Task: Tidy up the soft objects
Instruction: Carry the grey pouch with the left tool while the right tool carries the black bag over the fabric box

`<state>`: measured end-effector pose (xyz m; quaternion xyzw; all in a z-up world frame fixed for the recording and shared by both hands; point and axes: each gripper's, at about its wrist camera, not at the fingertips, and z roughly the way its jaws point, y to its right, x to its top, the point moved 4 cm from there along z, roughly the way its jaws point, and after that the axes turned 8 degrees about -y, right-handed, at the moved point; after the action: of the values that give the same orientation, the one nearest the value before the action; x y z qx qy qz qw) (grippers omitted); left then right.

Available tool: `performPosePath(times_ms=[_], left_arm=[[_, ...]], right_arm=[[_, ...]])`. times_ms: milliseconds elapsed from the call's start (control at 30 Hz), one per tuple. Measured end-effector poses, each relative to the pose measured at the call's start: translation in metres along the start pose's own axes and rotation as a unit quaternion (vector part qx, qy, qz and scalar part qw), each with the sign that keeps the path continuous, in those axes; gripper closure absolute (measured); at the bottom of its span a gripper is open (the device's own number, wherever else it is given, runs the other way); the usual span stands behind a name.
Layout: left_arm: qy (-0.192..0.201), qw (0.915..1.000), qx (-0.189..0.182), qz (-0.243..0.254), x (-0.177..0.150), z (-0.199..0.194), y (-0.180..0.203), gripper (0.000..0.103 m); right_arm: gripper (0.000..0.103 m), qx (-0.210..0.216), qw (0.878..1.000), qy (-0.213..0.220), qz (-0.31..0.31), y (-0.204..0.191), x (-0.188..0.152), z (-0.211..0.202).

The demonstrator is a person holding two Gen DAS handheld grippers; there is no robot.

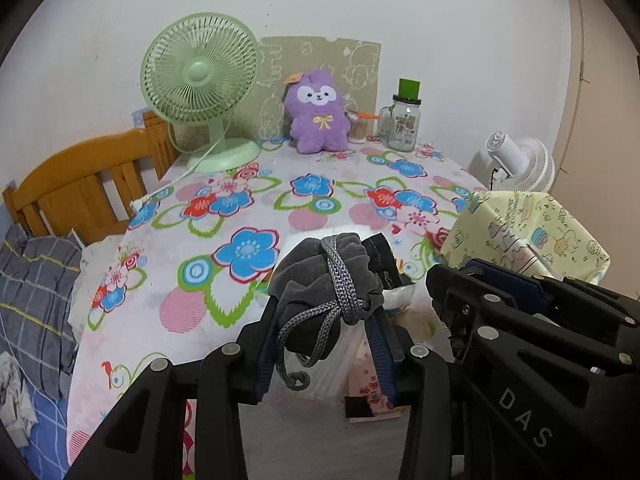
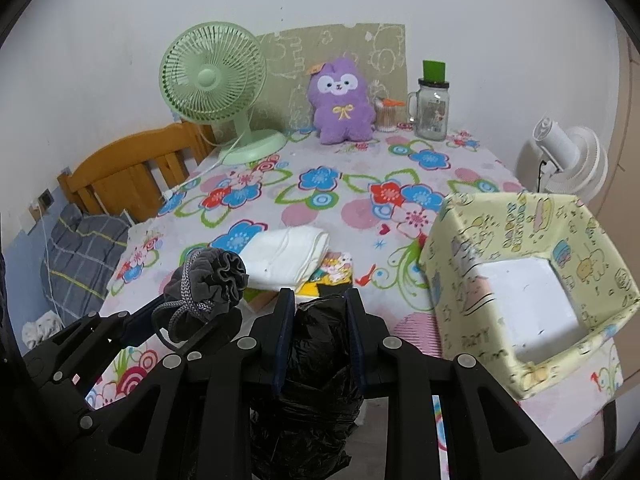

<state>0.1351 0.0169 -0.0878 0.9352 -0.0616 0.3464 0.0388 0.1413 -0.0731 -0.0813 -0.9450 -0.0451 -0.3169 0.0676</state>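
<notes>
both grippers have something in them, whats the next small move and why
Probably carry the right gripper to its right, over the open yellow fabric box, then release. It is shut on a black plastic bag, the box interior shows nothing in it, and the left gripper holds a grey drawstring pouch that can follow.

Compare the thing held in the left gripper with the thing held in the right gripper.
The left gripper holds a grey drawstring pouch; the right gripper holds a black plastic bag. The pouch is matte cloth, tied with a braided cord; the bag is glossy, crinkled film with no cord. The pouch bunches above the fingers; the bag hangs below them. Both are soft, dark and clamped.
</notes>
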Motion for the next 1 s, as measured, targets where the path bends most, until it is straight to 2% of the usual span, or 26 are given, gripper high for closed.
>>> performPosePath(times_ms=[1000], left_arm=[[0.045, 0.9982, -0.01, 0.037, 0.042, -0.045, 0.061, 0.061]], right_arm=[[0.075, -0.036, 0.998, 0.047, 0.007, 0.049, 0.03, -0.068]])
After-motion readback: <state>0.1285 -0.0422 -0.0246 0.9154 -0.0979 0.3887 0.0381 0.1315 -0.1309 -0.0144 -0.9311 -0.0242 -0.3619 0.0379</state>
